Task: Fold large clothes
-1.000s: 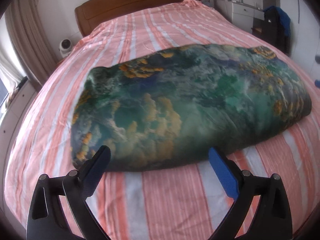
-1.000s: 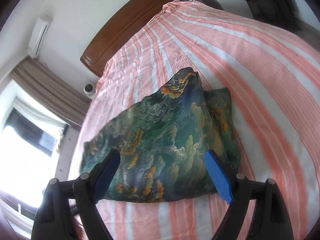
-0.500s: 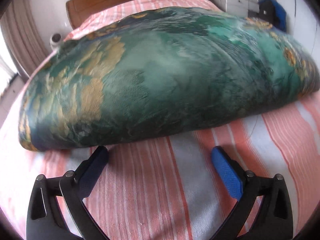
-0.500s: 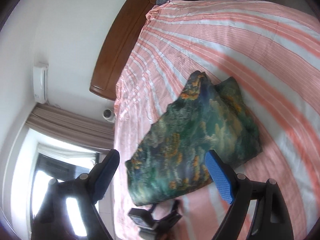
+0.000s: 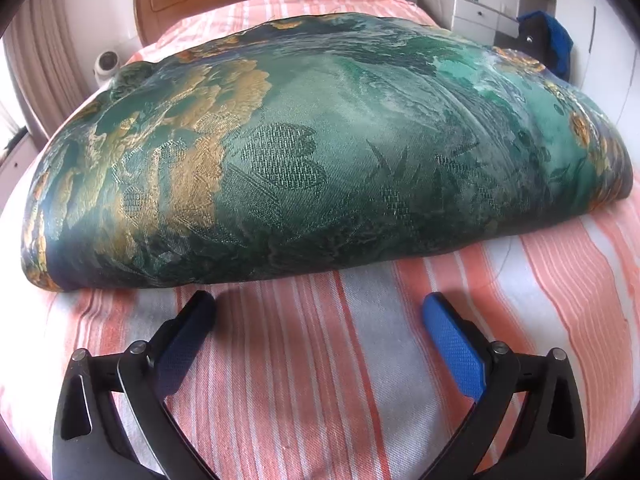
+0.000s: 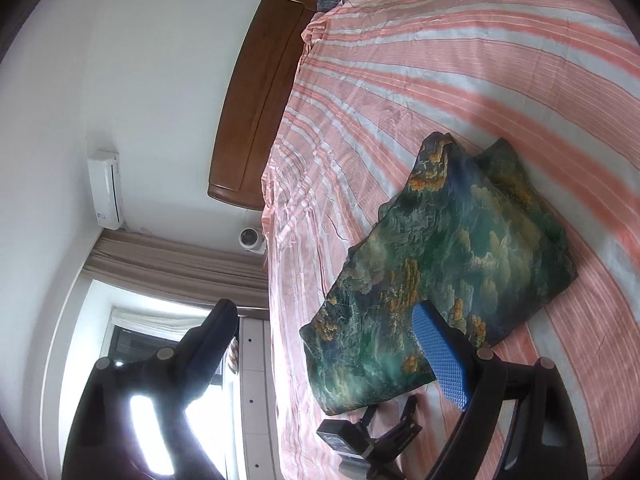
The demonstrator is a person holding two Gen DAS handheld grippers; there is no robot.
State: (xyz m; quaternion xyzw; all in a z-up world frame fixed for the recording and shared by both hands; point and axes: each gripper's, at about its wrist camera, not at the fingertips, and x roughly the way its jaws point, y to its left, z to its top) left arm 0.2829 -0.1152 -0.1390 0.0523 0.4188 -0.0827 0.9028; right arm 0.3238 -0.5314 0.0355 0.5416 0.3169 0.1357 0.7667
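1. One large folded garment [image 5: 320, 152], green brocade with gold and teal landscape patterning, lies on the striped bedsheet [image 5: 304, 360]; seen from the right wrist camera the same garment [image 6: 440, 280] sits as a roughly rectangular bundle near the foot side of the bed, one corner peaked up toward the headboard.
2. Left gripper [image 5: 318, 308] rests low over the sheet just in front of the garment's near edge; its blue-padded fingers are spread wide, holding nothing, tips close to the cloth but not touching it.
3. Right gripper [image 6: 324, 312] is raised high above the bed and tilted; its fingers are spread apart and empty; the left gripper [image 6: 372, 440] shows below it beside the garment's near edge.
4. Pink, white and grey stripes cover the bedsheet [image 6: 460, 60]; a wooden headboard [image 6: 260, 92] stands at the far end.
5. Farther out: a white air conditioner [image 6: 105, 190] on the wall, beige curtains [image 6: 172, 268], a small white round device [image 6: 251, 237] beside the bed, a white dresser [image 5: 476, 16].
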